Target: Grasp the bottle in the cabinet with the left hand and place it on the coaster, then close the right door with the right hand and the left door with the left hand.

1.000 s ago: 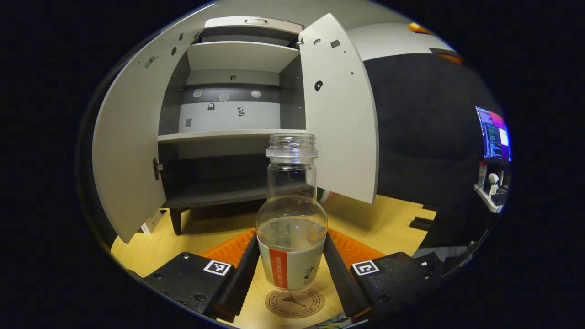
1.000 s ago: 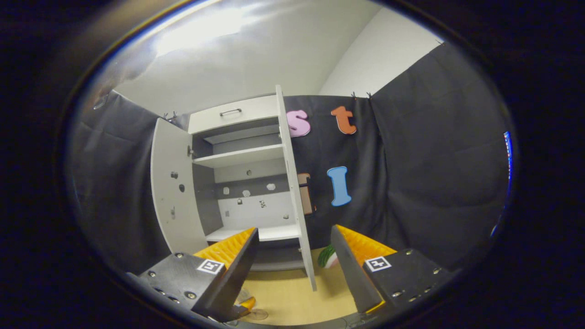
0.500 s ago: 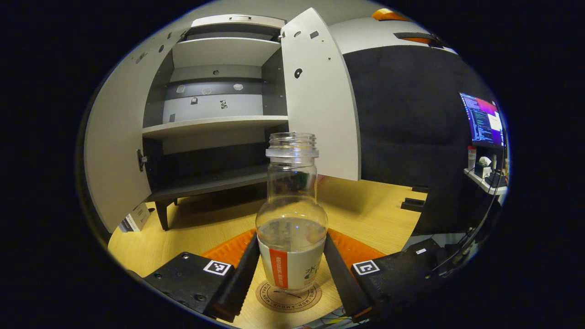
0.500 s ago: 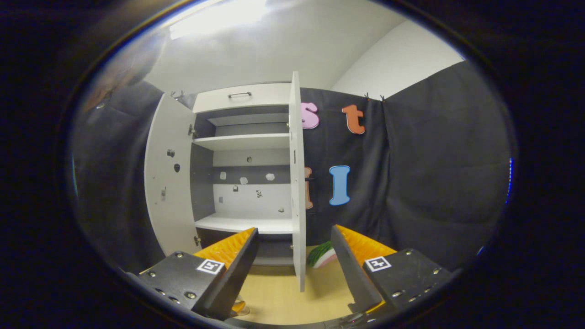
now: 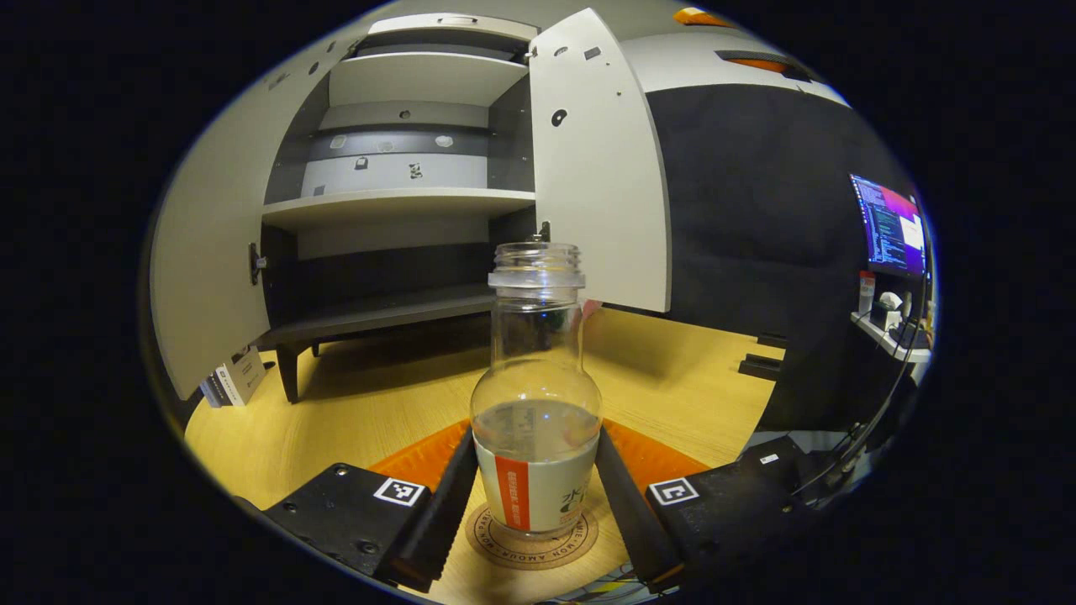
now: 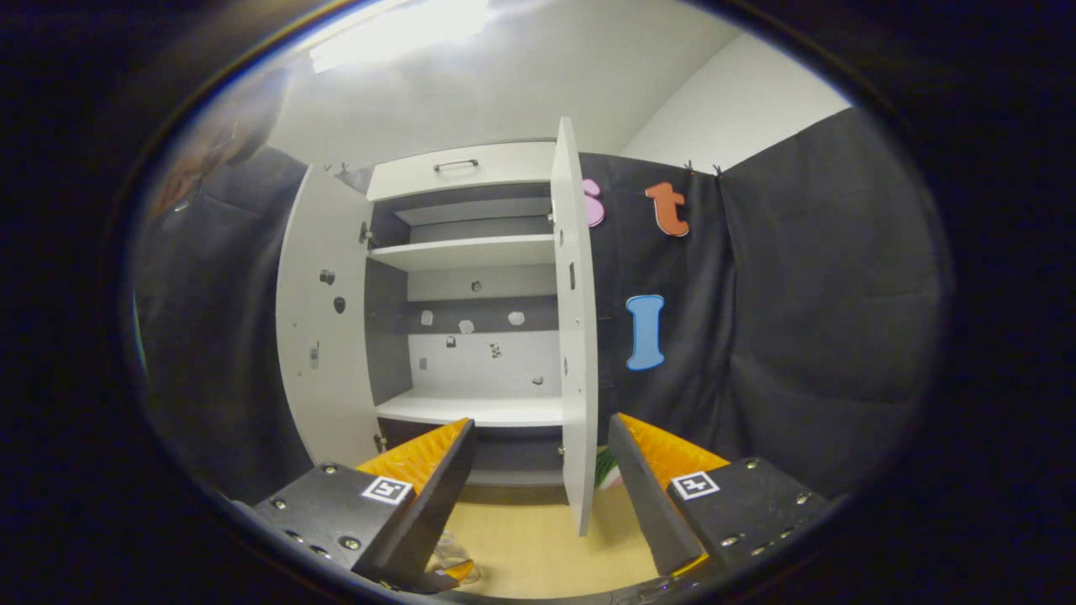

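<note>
A clear uncapped bottle with a white and orange label stands upright on the round cork coaster, on the wooden table. My left gripper is shut on its lower body, one finger pressing each side. Behind it the grey cabinet stands with its left door and right door swung wide. In the right gripper view my right gripper is open and holds nothing. It faces the cabinet from a distance, and the right door's edge shows between its fingers. The left door is open too.
The cabinet's shelves are bare. A lit monitor and a small shelf of items are at the far right. Boxes lean by the cabinet's left leg. A green striped object lies on the table behind the right door.
The bottle has come down and forward in my left gripper until its base sits centred on the coaster. My right gripper has shifted sideways, so the right door's edge now shows between its fingers.
</note>
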Demonstrator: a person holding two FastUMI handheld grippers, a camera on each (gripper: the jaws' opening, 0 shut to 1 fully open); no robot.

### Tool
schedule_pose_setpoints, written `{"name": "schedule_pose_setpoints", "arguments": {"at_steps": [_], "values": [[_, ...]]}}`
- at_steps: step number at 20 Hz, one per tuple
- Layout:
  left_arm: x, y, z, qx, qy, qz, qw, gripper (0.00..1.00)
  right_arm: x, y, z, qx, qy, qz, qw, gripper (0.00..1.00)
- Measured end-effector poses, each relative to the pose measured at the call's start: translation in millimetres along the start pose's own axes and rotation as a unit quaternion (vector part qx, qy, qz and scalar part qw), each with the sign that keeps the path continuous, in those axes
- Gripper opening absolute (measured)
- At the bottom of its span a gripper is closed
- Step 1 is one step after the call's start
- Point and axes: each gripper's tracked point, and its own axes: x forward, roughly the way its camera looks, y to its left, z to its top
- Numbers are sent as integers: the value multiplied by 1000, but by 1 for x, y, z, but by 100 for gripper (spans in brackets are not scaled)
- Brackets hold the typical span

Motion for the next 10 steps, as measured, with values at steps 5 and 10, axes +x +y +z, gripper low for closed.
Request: {"name": "schedule_pose_setpoints", "arguments": {"at_steps": [5, 10], "values": [[-6, -2, -6, 7, 9, -5, 1000, 82, -1, 8, -3, 5, -3, 7, 1000, 96], [-15, 6, 2, 28, 18, -8, 999, 92, -10, -1, -2, 18, -11, -7, 1000, 96]]}}
